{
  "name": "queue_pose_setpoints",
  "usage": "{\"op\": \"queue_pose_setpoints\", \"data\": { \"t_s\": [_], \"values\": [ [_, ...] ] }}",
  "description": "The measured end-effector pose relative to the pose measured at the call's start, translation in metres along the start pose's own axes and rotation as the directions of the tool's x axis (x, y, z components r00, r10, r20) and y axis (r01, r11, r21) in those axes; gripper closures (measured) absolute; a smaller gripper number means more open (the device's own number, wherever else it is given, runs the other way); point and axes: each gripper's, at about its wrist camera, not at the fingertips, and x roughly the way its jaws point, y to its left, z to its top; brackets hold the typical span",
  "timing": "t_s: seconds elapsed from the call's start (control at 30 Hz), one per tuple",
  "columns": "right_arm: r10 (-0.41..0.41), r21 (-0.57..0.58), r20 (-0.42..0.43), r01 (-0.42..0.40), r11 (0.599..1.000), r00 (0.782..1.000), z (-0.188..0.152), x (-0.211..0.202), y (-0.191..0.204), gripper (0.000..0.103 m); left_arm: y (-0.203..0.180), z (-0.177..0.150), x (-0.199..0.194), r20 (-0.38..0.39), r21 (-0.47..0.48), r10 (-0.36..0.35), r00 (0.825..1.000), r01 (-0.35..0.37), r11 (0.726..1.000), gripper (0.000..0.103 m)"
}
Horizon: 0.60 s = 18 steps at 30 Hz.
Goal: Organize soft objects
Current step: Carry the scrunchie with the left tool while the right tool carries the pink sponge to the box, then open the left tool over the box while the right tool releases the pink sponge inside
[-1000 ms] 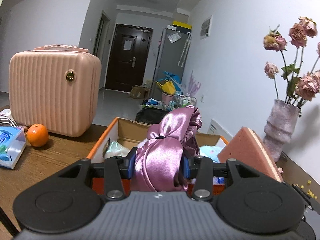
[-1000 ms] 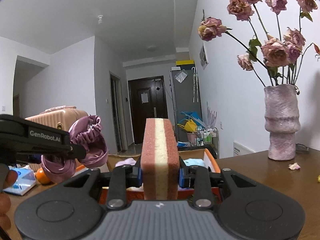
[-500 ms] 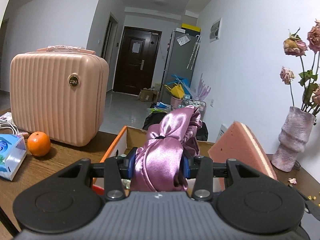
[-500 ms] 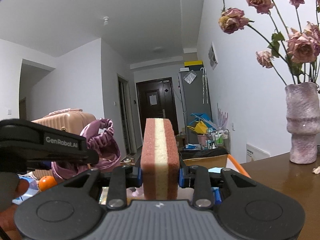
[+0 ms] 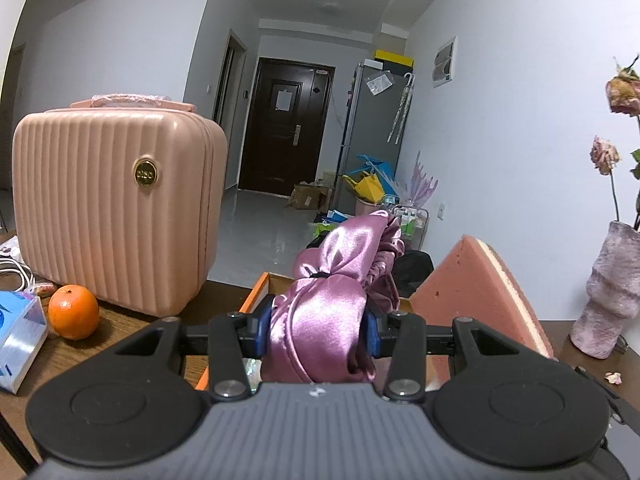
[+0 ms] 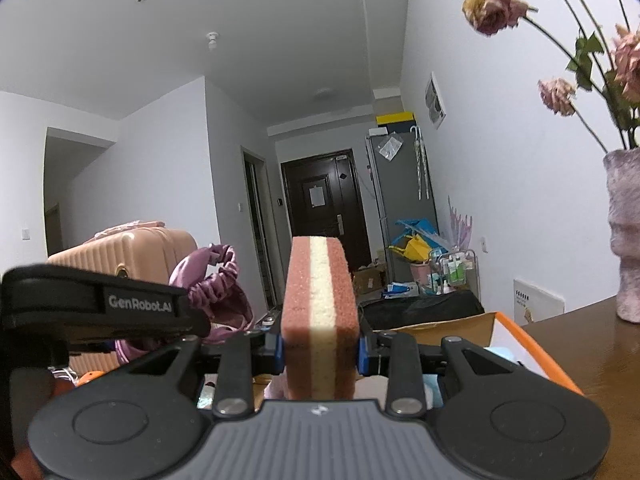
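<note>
left claw (image 5: 319, 334): black, blue pads, silver screws | right claw (image 6: 320, 354): same, grey ribbed base

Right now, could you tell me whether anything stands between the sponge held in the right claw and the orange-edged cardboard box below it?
Nothing visible does. The right claw holds the sponge upright above the open box; only soft items already inside lie beneath. The left claw with its pink scrunchie is off to the side.

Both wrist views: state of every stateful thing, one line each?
Left gripper: shut on the purple satin scrunchie.
Purple satin scrunchie: held, bunched between the pads.
Right gripper: shut on the pink-and-cream layered sponge.
Pink-and-cream layered sponge: held on edge, upright.
Orange-rimmed cardboard box: open, items inside.
Pink ribbed hard-shell case: closed, upright.
Dark front door: closed.
</note>
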Motion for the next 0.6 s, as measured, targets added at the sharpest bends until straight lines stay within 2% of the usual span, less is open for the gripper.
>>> {"op": "queue_pose_setpoints", "data": {
  "t_s": [0.37,0.47,0.53,0.57,0.6],
  "values": [
    [-0.001,0.022,-0.077,0.002,1.0,0.997,0.001,0.033,-0.007,0.072,0.001,-0.001,0.031,-0.02,0.029,0.036,0.999,-0.035,0.999,0.057],
    [0.006,0.007,-0.104,-0.006,1.0,0.995,0.003,0.039,-0.009,0.071,0.0,-0.004,0.04,-0.029,0.057,0.045,0.999,-0.043,0.997,0.048],
    [-0.011,0.009,-0.112,0.012,1.0,0.994,0.003,0.04,-0.011,0.063,-0.001,-0.007,0.045,-0.042,0.082,0.058,0.997,-0.054,0.995,0.043],
    [-0.017,0.016,-0.116,0.019,1.0,0.993,0.004,0.04,-0.012,0.06,-0.001,-0.008,0.047,-0.045,0.085,0.057,0.997,-0.053,0.995,0.032],
    [-0.024,0.024,-0.115,0.027,0.999,0.993,0.005,0.038,-0.015,0.056,-0.001,-0.009,0.047,-0.048,0.087,0.051,0.998,-0.047,0.995,0.026]
  ]
}}
